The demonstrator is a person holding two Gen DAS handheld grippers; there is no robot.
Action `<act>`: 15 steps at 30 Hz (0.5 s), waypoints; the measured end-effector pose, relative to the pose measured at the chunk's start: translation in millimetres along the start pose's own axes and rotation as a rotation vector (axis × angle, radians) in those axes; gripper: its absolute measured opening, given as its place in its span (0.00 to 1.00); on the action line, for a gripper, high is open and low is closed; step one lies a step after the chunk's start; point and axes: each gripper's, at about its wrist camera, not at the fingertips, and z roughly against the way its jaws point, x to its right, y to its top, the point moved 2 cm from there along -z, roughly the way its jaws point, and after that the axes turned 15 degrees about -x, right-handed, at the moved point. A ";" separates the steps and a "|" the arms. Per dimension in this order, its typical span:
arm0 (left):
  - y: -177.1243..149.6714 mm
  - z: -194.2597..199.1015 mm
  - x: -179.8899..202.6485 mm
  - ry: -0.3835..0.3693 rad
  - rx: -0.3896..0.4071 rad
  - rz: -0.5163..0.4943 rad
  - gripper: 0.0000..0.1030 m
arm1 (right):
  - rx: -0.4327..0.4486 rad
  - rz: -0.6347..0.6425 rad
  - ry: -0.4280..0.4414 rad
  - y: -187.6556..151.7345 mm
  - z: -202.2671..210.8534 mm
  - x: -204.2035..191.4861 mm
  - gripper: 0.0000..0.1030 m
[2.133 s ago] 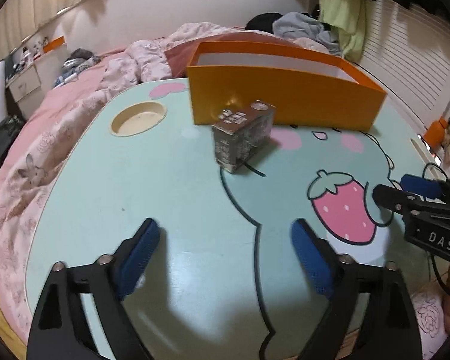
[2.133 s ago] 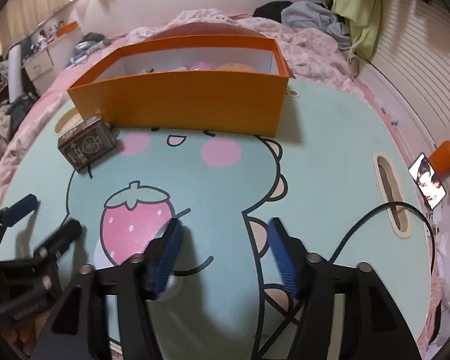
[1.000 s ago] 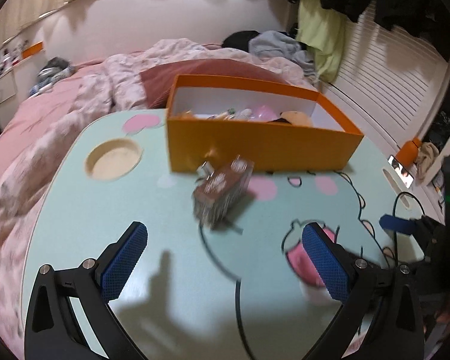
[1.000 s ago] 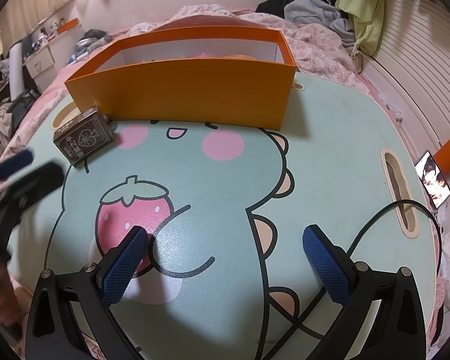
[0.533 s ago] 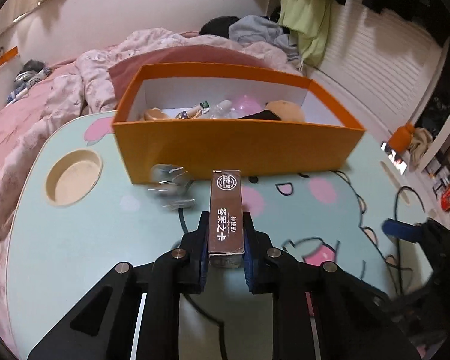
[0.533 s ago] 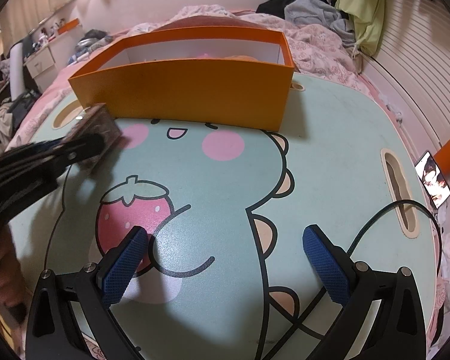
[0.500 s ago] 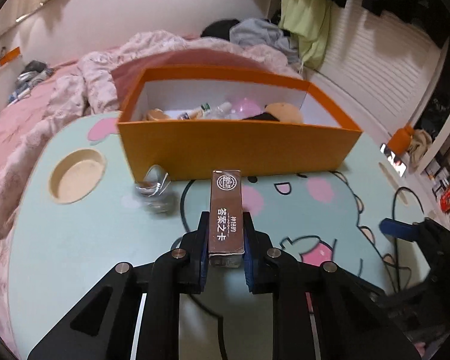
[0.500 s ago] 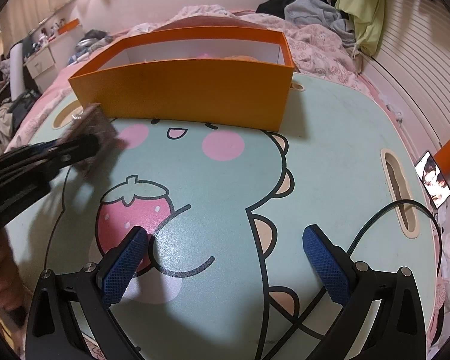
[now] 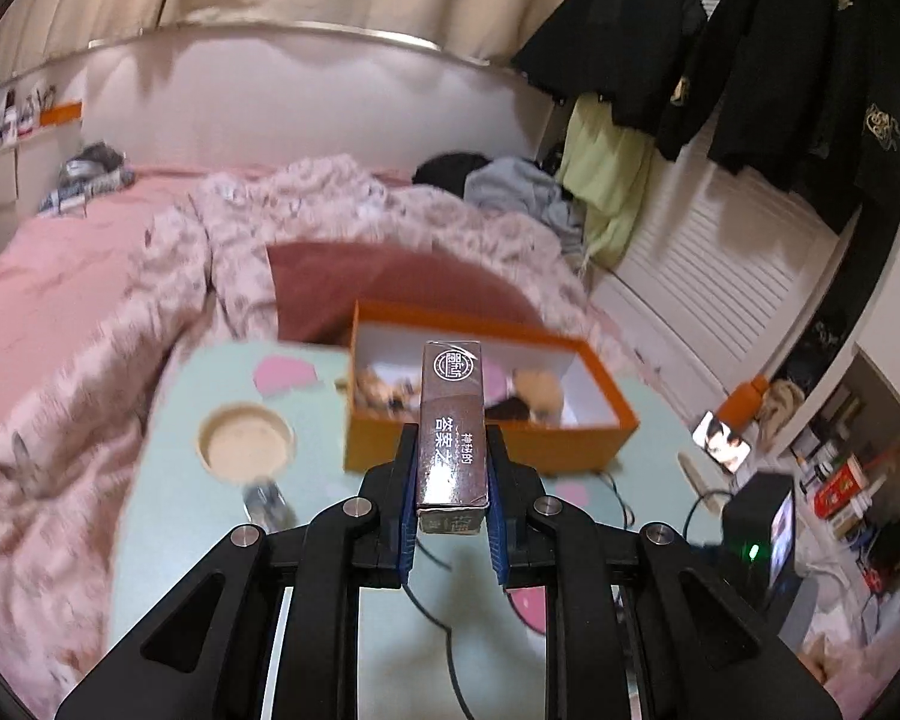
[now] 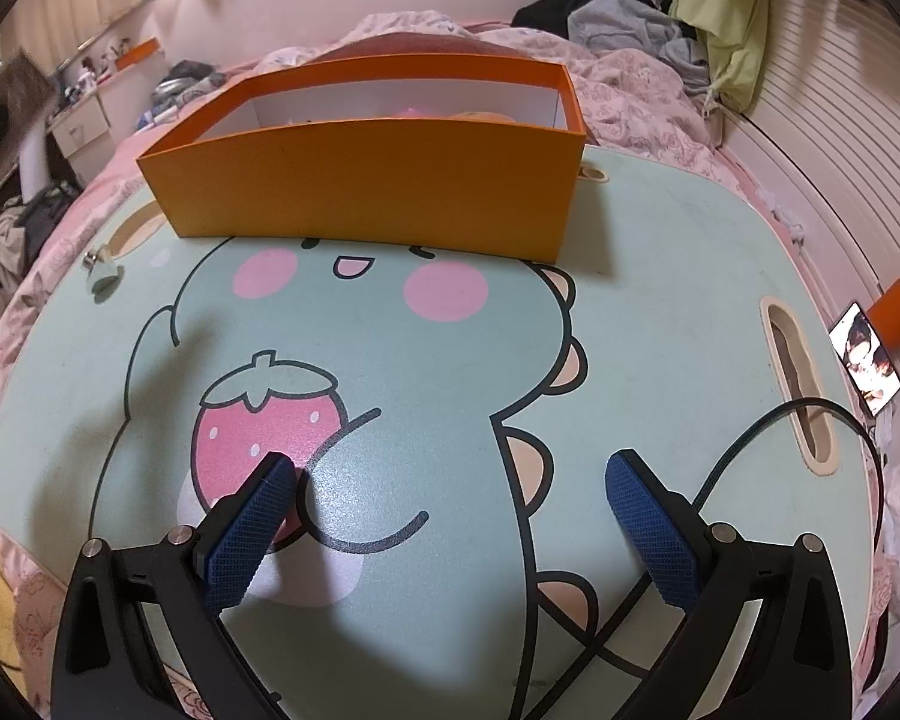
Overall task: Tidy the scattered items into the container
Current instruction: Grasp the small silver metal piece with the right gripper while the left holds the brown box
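Now the left gripper (image 9: 450, 510) is clenched on the brown card box (image 9: 453, 426) and has lifted it well off the table (image 10: 660, 300) vs. half a sec ago, when it was low by the orange container (image 9: 570, 450). Container sits at 12 o'clock, below the box. Right gripper (image 10: 444, 522) idle, jaws wide apart, nothing btwn them. Small metal clip (image 10: 93, 258) left at 10 o'clock. Drop-in looks next, IMO.
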 end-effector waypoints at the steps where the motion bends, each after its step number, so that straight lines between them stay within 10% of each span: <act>1: 5.8 3.5 0.8 0.001 0.005 -0.006 0.19 | 0.000 0.000 0.000 -0.1 0.0 0.0 1.00; 5: 26.1 17.5 5.3 0.015 0.038 -0.021 0.19 | 0.004 -0.001 0.008 0.3 1.1 -0.3 0.99; 8: 34.1 27.9 9.3 0.007 0.054 -0.032 0.19 | 0.023 0.041 0.044 1.4 8.6 -9.0 0.81; 15: 17.2 69.3 1.2 0.030 0.109 -0.024 0.19 | 0.152 0.419 0.224 27.3 56.1 -121.0 0.77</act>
